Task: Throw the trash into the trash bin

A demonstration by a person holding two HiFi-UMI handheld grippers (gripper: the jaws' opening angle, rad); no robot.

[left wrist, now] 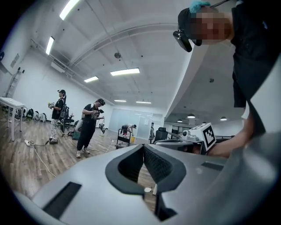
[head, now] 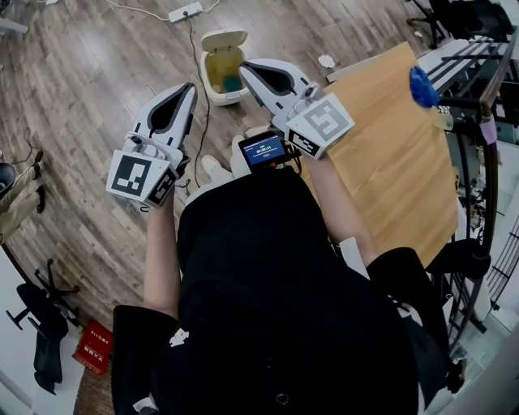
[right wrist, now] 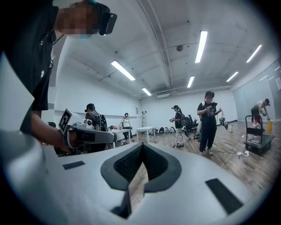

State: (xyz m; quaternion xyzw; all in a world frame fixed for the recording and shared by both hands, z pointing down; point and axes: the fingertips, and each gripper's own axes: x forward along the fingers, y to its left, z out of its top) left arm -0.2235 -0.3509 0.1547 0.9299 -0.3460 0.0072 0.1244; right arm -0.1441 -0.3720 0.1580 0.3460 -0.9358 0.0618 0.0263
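Our left gripper (head: 190,89) and right gripper (head: 244,66) are both clamped shut and empty above the open trash bin (head: 217,97). That white scrap (head: 326,61) looks light and crushable, so we'd pinch its middle.

The right gripper (right wrist: 141,147), closed and empty, faces a wooden floor (right wrist: 248,169).

Wooden table (head: 397,162), power strip (head: 185,11) (on floor), red box (head: 95,347)

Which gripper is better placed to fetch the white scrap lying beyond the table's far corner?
Right, probably. Both grippers are shut and empty, but the right gripper is nearer the white scrap and the table; the left gripper sits on the far side of the trash bin.
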